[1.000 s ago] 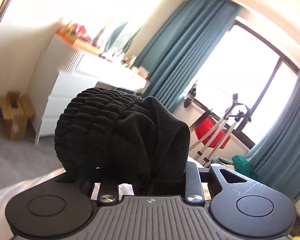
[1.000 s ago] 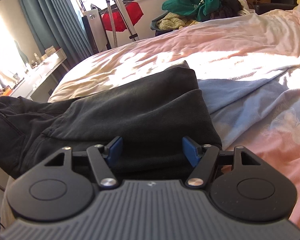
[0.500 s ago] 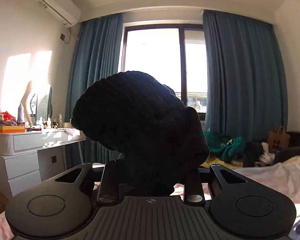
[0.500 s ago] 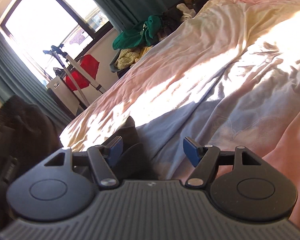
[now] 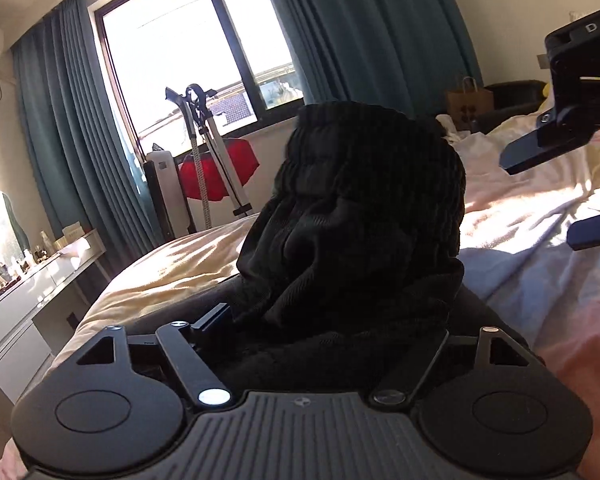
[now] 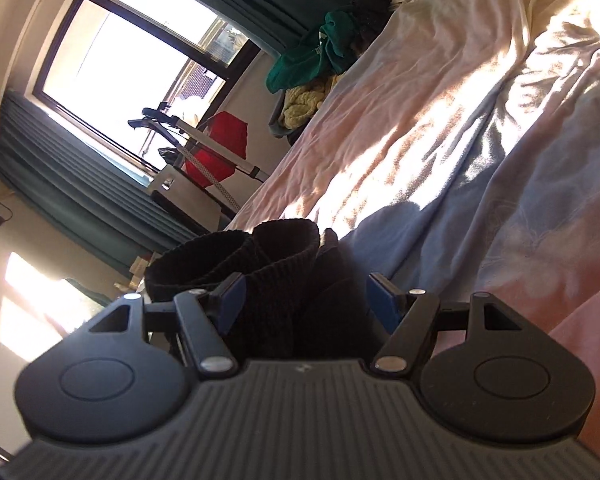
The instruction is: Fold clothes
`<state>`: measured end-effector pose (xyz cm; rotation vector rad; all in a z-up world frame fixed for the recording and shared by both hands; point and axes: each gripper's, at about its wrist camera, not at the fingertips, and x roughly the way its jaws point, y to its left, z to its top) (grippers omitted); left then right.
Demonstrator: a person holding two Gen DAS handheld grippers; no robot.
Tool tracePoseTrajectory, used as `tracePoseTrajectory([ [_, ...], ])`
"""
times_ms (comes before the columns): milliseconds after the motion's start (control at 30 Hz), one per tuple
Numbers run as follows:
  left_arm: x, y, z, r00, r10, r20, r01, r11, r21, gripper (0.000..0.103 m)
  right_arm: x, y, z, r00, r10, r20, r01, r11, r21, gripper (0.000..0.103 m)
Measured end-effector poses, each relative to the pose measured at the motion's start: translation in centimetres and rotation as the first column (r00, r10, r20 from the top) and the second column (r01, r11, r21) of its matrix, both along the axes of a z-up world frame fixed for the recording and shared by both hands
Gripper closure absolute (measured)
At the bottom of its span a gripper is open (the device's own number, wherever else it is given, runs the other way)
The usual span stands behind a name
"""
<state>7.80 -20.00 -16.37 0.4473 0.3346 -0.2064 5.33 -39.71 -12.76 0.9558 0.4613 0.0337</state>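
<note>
The black ribbed garment (image 5: 364, 216) is bunched in a tall heap in front of the left gripper (image 5: 320, 320), at the near corner of the bed (image 5: 172, 264). The cloth buries that gripper's fingertips, so I cannot tell how far it is closed or whether it has hold of the fabric. In the right wrist view the same garment (image 6: 260, 276) lies between the blue fingers (image 6: 230, 300) of the right gripper (image 6: 304, 304); the jaws stand wide apart, one pad touching the ribbed cuff, the other clear of it. From the left wrist view this gripper (image 5: 556, 192) hangs above the bed's right side, spread wide, holding nothing.

Past the bed's far edge, a pile of green and yellow clothes (image 6: 316, 68) sits in a dark tub whose rim is mostly hidden. A brown paper bag (image 5: 470, 100) stands by the curtain (image 5: 364, 28); its contents cannot be seen. A garment steamer (image 5: 204, 152) with red cloth stands under the window (image 5: 180, 56), and a white dresser (image 5: 28, 292) crowded with small bottles sits off the bed's left edge.
</note>
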Motion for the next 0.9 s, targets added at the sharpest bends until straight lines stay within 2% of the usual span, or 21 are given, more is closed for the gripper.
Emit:
tracePoseTrajectory([
  [67,-1.0,2.3,0.5,0.998,-0.056,-0.005,0.057,0.997,0.052,0.015,0.2,0.8,0.4,1.0,0.028,0.009,-0.028,0.999,-0.02,0.029],
  [100,-1.0,3.4,0.5,0.998,-0.057,-0.011,0.057,0.997,0.059,0.015,0.2,1.1,0.6,0.999,0.04,0.016,-0.04,0.999,-0.028,0.029],
  [200,-0.7,6.3,0.3,0.999,-0.043,-0.028,0.045,0.997,0.07,0.014,0.2,1.9,1.0,0.998,0.06,0.037,-0.059,0.998,-0.027,0.028],
  [300,-0.4,9.2,0.2,0.999,-0.028,-0.046,0.032,0.996,0.08,0.014,0.2,2.4,1.0,0.997,0.068,0.047,-0.067,0.998,-0.009,0.016],
  [433,0.0,13.1,0.0,0.998,-0.009,-0.068,0.016,0.995,0.095,0.015,1.3,3.5,0.7,0.989,0.134,0.058,-0.136,0.99,0.032,0.016],
  [467,0.1,14.1,-0.1,0.997,-0.004,-0.074,0.012,0.995,0.098,0.016,1.8,4.1,0.8,0.989,0.139,0.047,-0.139,0.99,0.006,0.016],
  [633,-0.9,14.5,0.5,0.996,0.05,-0.076,-0.048,0.998,0.035,0.017,4.3,6.3,0.6,0.99,0.14,0.012,-0.138,0.984,-0.116,0.016],
  [767,-1.7,14.7,1.0,0.992,0.095,-0.08,-0.096,0.995,-0.018,0.018,5.4,6.0,-0.1,0.99,0.14,0.029,-0.137,0.986,-0.09,0.015],
  [900,-2.5,14.8,1.4,0.987,0.139,-0.085,-0.145,0.987,-0.071,0.023,5.7,5.4,-0.3,0.992,0.119,0.043,-0.119,0.993,-0.005,0.015],
])
